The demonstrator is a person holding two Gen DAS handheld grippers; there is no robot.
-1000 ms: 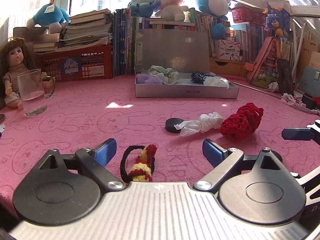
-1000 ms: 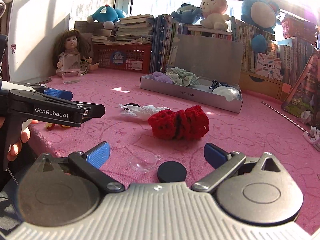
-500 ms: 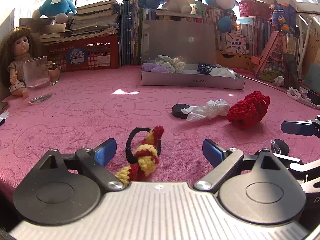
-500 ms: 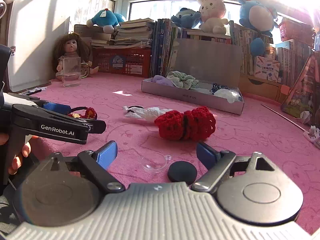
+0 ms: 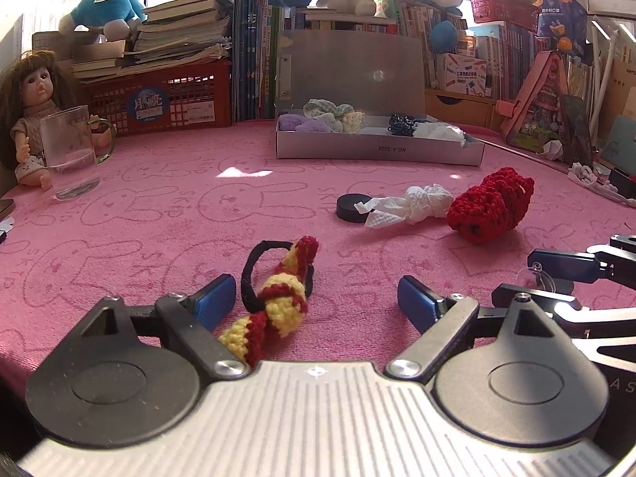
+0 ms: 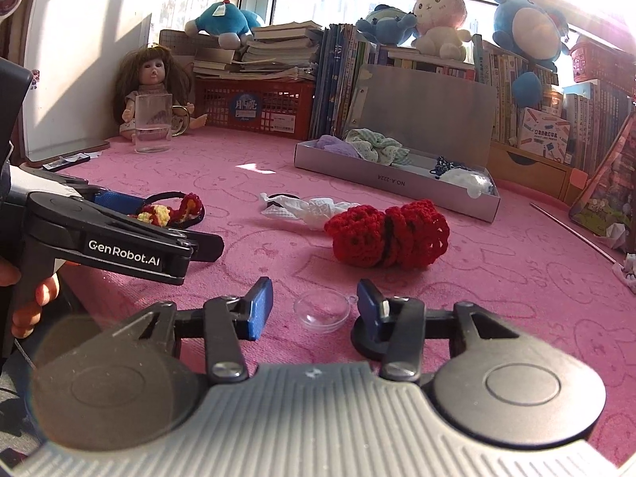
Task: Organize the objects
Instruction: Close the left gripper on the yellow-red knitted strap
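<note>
A red and yellow crochet hair tie (image 5: pixel 282 298) lies on the pink cloth (image 5: pixel 159 218) between the jaws of my left gripper (image 5: pixel 314 298). Those jaws are closing, and the pads stand off the tie. My right gripper (image 6: pixel 314 306) is closing around a small clear dome (image 6: pixel 322 310); a gap still shows on the dome's left side. A black disc (image 6: pixel 363 348) lies under its right finger. Further out lie a red crochet scrunchie (image 6: pixel 389 234) and a crumpled white tissue (image 6: pixel 314 208). The grey box (image 6: pixel 397 183) at the back holds several scrunchies.
A second black disc (image 5: pixel 351 206) lies by the tissue. A glass mug (image 5: pixel 71 151) and a doll (image 5: pixel 33 99) stand at the far left. A red basket (image 5: pixel 159 103), books and plush toys line the back. The two grippers are close side by side.
The right jaws have come in from wide apart to close beside the clear dome. The left jaws have narrowed a little, and the hair tie shows more fully between them.
</note>
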